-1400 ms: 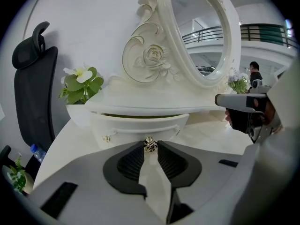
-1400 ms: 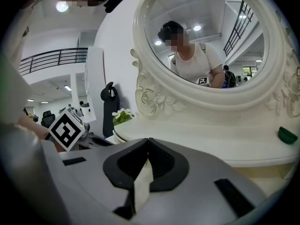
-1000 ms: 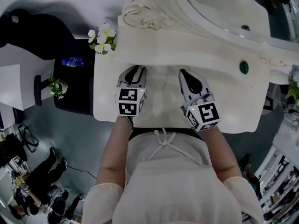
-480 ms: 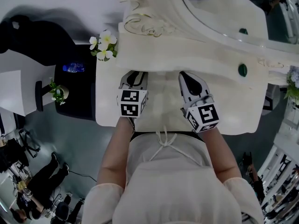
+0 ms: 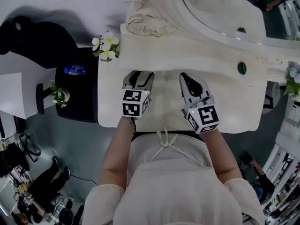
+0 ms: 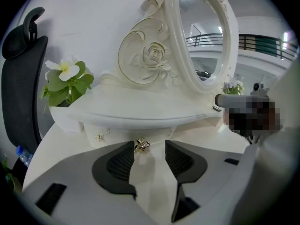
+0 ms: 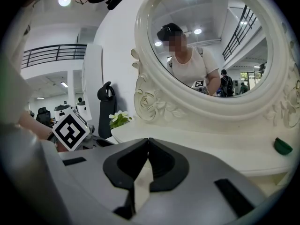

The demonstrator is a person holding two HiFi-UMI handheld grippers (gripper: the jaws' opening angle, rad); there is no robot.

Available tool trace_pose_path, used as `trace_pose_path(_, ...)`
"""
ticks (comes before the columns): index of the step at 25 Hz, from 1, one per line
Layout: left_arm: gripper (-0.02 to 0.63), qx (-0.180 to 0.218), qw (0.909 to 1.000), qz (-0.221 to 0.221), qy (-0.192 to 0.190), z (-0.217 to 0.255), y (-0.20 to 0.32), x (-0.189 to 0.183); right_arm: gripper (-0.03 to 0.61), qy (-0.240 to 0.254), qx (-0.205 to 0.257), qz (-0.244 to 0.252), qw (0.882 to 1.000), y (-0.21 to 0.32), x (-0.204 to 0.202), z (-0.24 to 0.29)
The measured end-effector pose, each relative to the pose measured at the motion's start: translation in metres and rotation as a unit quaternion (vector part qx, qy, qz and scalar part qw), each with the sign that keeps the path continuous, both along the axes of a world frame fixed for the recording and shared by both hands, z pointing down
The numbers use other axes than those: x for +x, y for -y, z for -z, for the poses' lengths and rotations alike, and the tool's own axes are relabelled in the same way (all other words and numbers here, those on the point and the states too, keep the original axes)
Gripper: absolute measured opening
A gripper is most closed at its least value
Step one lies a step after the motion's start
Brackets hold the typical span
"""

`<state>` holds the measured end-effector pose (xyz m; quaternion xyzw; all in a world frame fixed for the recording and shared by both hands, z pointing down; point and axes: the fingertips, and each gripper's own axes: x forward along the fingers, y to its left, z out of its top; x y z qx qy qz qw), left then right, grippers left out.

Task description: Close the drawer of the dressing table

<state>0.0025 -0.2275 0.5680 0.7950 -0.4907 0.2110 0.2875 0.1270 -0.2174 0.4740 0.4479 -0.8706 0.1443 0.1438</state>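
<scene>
The white dressing table [image 5: 234,102] carries a raised shelf [image 6: 140,109] below its oval mirror [image 6: 201,36]. Under that shelf sits a small drawer front [image 6: 152,134] with a gold knob [image 6: 142,146]. My left gripper [image 6: 150,144] points at this knob and its jaws are opening. The knob lies between the fingertips, close to the left one, and neither pad presses on it. In the head view the left gripper [image 5: 138,78] rests over the tabletop at the shelf's edge. My right gripper [image 5: 186,77] hovers beside it, shut and empty, as the right gripper view [image 7: 148,142] confirms.
A second gold knob [image 6: 99,138] sits further left under the shelf. White flowers [image 5: 107,46] stand at the table's left corner, beside a black chair [image 5: 28,36]. A small green object [image 5: 242,68] lies on the shelf to the right. People stand on the floor at lower left.
The left jaws have spread apart from a narrow gap. Both hands have stayed where they were over the tabletop.
</scene>
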Motion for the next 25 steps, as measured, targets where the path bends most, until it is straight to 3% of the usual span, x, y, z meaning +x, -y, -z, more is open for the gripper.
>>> trace_pose_path(11, 0.242, 0.073, 0.9973, -0.002, -0.004, 0.069, -0.029, -0.017, 0.006, -0.003, 0.019, -0.004, 1.0, -0.018, -0.007, 0.02)
trace_pose_path(21, 0.241, 0.191, 0.9814, -0.02, 0.008, 0.176, -0.042, -0.023, 0.006, -0.016, 0.064, -0.002, 0.998, -0.035, 0.002, 0.068)
trace_pose_path(25, 0.153, 0.227, 0.9732, -0.036, -0.005, 0.209, -0.044, -0.017, 0.006, 0.01, 0.102, -0.015, 0.995, -0.035, 0.011, 0.098)
